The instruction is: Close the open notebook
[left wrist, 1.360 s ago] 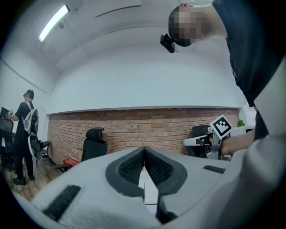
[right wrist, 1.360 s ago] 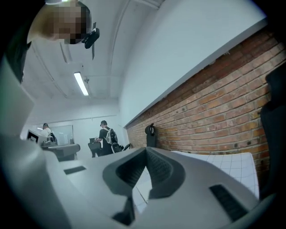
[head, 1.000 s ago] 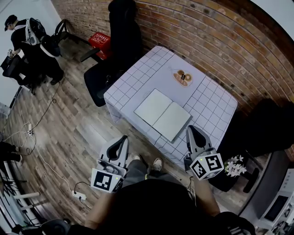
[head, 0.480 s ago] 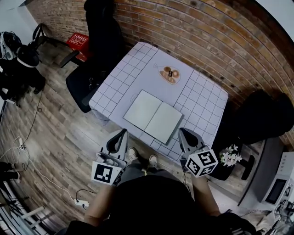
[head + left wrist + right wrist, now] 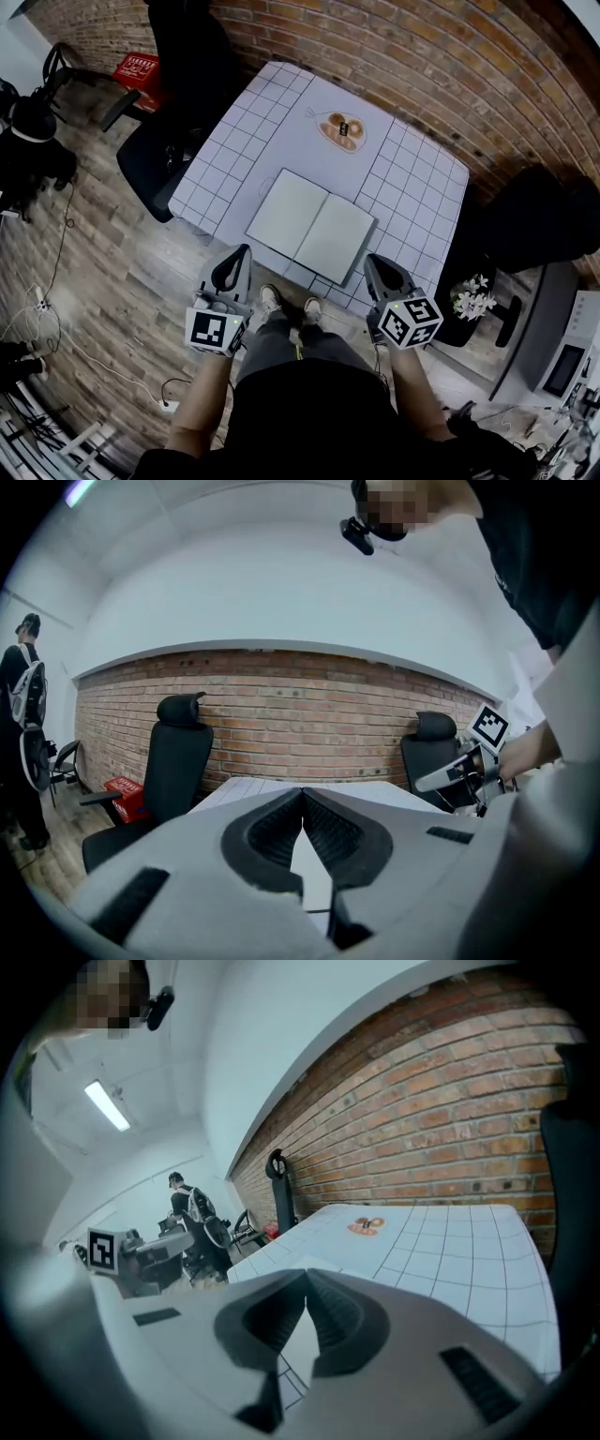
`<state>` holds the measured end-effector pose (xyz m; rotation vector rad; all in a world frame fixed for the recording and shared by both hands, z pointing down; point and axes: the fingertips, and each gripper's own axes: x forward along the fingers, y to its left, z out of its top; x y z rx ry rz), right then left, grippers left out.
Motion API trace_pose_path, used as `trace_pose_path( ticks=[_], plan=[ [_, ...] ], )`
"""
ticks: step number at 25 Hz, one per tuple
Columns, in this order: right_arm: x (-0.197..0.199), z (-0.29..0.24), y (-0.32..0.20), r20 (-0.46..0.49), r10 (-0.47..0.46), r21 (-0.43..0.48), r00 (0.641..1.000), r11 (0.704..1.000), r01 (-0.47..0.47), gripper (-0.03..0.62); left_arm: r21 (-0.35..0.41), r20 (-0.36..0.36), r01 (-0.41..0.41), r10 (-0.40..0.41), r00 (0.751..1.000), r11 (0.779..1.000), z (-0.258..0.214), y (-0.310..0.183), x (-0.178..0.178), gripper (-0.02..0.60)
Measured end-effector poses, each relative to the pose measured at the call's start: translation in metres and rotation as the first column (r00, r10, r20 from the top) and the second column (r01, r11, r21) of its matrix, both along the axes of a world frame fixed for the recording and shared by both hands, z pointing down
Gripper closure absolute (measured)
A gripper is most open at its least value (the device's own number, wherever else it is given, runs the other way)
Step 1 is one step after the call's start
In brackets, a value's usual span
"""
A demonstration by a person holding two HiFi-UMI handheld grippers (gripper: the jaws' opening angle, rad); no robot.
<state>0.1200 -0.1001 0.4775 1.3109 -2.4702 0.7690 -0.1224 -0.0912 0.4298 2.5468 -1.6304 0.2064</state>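
Brick walls back a white grid-patterned tablecloth (image 5: 412, 187) where the open white-paged notebook (image 5: 309, 225) lies flat. We point our left gripper (image 5: 237, 255) and right gripper (image 5: 374, 263) forward, short of the table's near edge, jaws together and empty.

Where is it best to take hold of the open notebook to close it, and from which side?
Probably the free outer edge of its right half. The notebook lies flat, fold in the middle, and that edge nears the front rim of the table, beside the right gripper. Come from the front right; its jaws are shut.

White notebook (image 5: 309, 225), grid-lined tablecloth (image 5: 414, 178)
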Motion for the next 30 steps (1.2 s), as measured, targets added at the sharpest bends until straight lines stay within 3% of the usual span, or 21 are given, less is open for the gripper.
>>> trace_pose_path(
  ticks=[7,12,16,25,30],
  plan=[
    [0.011,0.049,-0.008,0.044,0.12,-0.122,0.992,0.986,-0.114,0.572,-0.072,0.068,-0.05,0.055,0.996,0.996,0.061,-0.034,-0.003,0.558],
    [0.015,0.079,-0.006,0.023,0.156,-0.181,0.988,0.972,-0.149,0.52,-0.155,0.11,-0.059,0.077,0.991,0.986,0.108,-0.065,-0.014,0.558],
    [0.016,0.095,-0.006,0.014,0.176,-0.207,0.984,0.964,-0.169,0.509,-0.225,0.085,-0.062,0.083,0.993,0.972,0.136,-0.08,-0.017,0.558],
    [0.018,0.124,-0.003,-0.021,0.214,-0.266,0.977,0.94,-0.212,0.47,-0.358,0.214,-0.064,0.148,0.966,0.932,0.192,-0.101,-0.027,0.558],
    [0.023,0.135,-0.002,-0.035,0.24,-0.288,0.97,0.927,-0.239,0.45,-0.42,0.242,-0.071,0.187,0.952,0.905,0.207,-0.106,-0.028,0.558]
  ],
)
